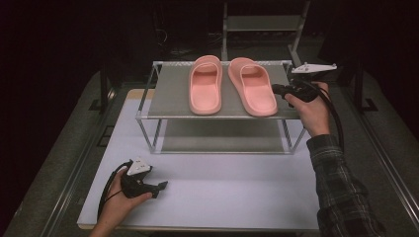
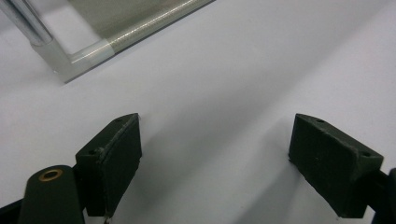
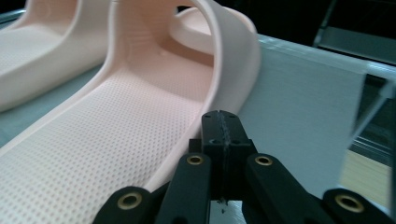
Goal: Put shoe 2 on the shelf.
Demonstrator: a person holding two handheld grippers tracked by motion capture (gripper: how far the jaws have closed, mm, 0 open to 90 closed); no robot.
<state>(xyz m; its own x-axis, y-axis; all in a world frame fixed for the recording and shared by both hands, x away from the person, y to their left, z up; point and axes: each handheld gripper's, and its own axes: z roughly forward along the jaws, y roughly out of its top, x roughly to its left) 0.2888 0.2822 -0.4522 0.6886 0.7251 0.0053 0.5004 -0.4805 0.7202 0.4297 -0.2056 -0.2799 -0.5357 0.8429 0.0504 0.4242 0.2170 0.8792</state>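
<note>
Two pink slippers lie side by side on the top shelf (image 1: 170, 96) of a metal rack: the left slipper (image 1: 205, 86) and the right slipper (image 1: 252, 86). My right gripper (image 1: 275, 89) sits at the right slipper's outer edge, near its heel. In the right gripper view its jaws (image 3: 224, 119) are pressed together with nothing between them, just beside the slipper's side wall (image 3: 233, 70); whether they touch it I cannot tell. My left gripper (image 1: 162, 186) rests low over the white table, open, its jaws (image 2: 215, 154) wide apart and empty.
The rack stands at the back of the white table (image 1: 222, 192), with a lower shelf (image 1: 222, 138) under the slippers. Its front left foot (image 2: 79, 56) lies just ahead of the left gripper. A metal frame (image 1: 262, 24) stands in the dark behind.
</note>
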